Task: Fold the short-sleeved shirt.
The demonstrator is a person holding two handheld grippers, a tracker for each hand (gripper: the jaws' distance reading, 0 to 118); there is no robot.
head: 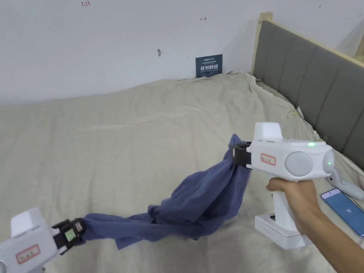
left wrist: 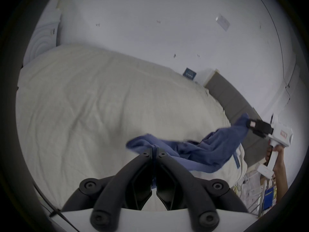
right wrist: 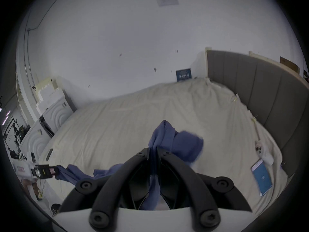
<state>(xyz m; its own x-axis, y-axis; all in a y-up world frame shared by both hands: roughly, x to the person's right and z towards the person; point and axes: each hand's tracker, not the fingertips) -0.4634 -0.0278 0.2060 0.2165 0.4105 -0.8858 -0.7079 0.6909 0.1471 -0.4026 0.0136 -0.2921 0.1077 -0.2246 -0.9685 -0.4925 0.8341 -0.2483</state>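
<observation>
A blue short-sleeved shirt (head: 199, 202) hangs bunched and stretched between both grippers above the beige bed sheet (head: 124, 135). My left gripper (head: 79, 227) at the lower left is shut on one end of the shirt (left wrist: 192, 152); in the left gripper view its own tips (left wrist: 154, 150) pinch the cloth. My right gripper (head: 235, 153), held higher at the right by a hand (head: 295, 195), is shut on the other end, and its tips (right wrist: 153, 149) clamp the shirt (right wrist: 177, 143). The shirt's middle sags and touches the sheet.
A grey padded headboard (head: 312, 92) runs along the right. A phone (head: 344, 209) and a white device (head: 346, 185) lie on the bed at the right edge. A white block (head: 273, 229) sits under the hand. A blue sign (head: 209, 65) leans on the back wall.
</observation>
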